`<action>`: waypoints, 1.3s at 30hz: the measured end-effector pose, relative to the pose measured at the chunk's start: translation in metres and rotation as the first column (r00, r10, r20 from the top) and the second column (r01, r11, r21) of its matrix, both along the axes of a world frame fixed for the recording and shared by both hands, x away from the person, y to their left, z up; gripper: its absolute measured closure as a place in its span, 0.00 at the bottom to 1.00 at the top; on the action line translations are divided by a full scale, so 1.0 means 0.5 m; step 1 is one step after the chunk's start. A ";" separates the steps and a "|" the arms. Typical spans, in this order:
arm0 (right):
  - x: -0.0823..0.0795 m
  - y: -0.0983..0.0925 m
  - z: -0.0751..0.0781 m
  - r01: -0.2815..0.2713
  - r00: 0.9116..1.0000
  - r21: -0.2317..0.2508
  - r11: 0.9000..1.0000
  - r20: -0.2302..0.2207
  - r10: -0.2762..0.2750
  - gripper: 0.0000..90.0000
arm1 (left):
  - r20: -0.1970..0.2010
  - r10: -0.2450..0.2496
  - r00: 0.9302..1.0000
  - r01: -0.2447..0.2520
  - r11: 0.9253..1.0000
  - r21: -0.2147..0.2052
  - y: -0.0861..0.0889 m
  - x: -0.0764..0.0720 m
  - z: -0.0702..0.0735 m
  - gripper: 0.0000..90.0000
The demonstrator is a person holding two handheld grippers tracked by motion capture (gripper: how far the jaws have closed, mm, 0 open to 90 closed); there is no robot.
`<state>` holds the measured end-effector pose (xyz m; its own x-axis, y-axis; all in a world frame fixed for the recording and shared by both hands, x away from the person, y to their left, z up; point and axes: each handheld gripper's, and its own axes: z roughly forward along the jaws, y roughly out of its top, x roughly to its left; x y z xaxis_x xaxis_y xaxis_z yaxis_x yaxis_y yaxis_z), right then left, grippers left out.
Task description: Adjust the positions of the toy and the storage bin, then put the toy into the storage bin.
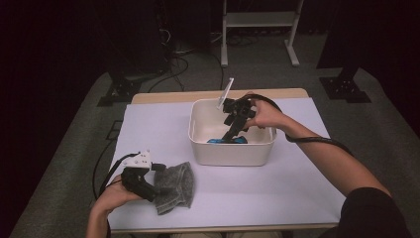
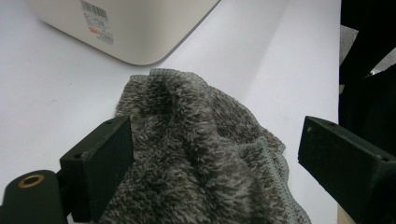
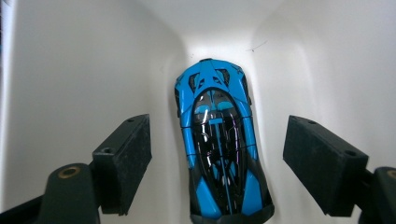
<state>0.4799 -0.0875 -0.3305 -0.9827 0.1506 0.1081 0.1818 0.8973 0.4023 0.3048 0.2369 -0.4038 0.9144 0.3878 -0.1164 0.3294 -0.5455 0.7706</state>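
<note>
right gripper (image 1: 233,135) reaches down into the white tub (image 1: 232,151) near the middle of the surface (image 1: 277,188). its jaws stand wide apart with the blue toy car (image 3: 219,149) between them; in the right gripper view there is a clear gap on each side, pads not touching the car. car lies on the tub floor, nose toward the far wall in that view; in the high view it sits against the tub's near wall.

left gripper (image 1: 151,191) rests at the near left of the surface, held in the person's left hand (image 1: 111,196). its jaws are open and straddle a grey fluffy cloth (image 2: 201,154); the left jaw touches the cloth edge, the right jaw stands clear of it. cloth lies crumpled on the surface, close to the tub's corner but apart from it.
</note>
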 end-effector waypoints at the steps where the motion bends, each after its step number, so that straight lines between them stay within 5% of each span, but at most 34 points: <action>1: 0.000 0.000 0.000 0.000 1.000 0.000 1.000 0.000 0.000 0.24 | 0.000 0.000 1.000 0.000 1.000 0.000 0.000 0.000 0.000 0.11; 17: -0.024 -0.068 0.067 0.067 0.997 0.091 0.994 0.027 -0.069 0.25 | 0.007 -0.011 1.000 0.011 1.000 0.001 -0.012 0.005 0.004 0.10; 39: -0.081 -0.173 0.135 0.139 0.985 0.237 0.962 0.071 -0.160 0.25 | 0.015 -0.006 1.000 0.006 1.000 0.004 -0.010 -0.004 0.004 0.09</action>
